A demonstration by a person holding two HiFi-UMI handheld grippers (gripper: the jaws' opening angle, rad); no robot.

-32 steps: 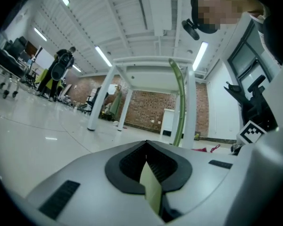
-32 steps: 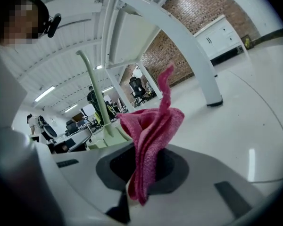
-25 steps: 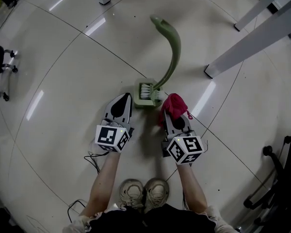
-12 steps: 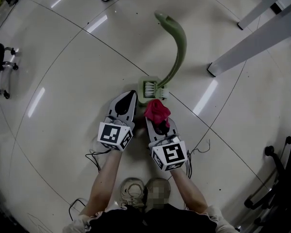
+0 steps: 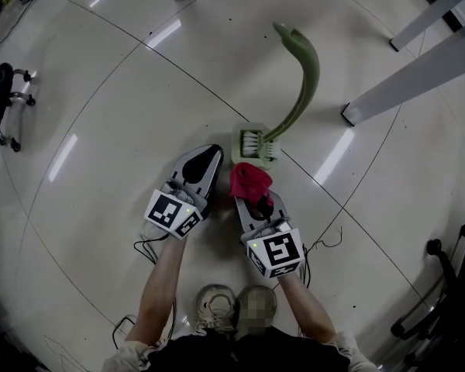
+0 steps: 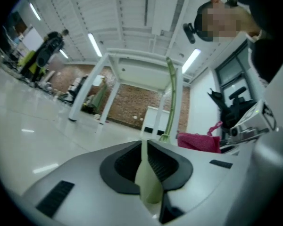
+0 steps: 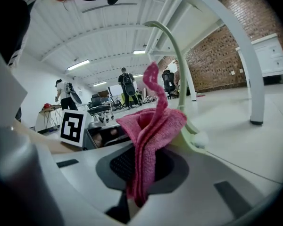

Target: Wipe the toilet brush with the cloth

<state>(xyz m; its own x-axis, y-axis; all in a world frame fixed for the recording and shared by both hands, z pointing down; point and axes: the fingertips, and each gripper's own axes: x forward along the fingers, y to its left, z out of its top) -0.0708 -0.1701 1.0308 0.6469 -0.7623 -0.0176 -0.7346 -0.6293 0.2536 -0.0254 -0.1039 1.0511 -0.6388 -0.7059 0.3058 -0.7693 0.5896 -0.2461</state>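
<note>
Cloth was held at the foot of the brush; wiping seemed not yet begun.
The right gripper (image 5: 254, 198) kept its fingers clamped on the red cloth (image 5: 250, 178), bunched upright just beside the toilet brush (image 5: 308, 84), which stood in its holder (image 5: 237, 144) on the floor (image 5: 124, 107). The left gripper (image 5: 211, 153), fingers together, lay near the holder, probably to steady it. Open floor spread left and ahead; white table legs (image 5: 403, 80) hemmed the right, and a cable (image 5: 147, 246) trailed near the shoes.

Pink cloth (image 7: 151, 135) between closed fingers (image 7: 119, 165) of the right gripper (image 7: 140, 173), green toilet brush (image 7: 181, 79) behind.
</note>
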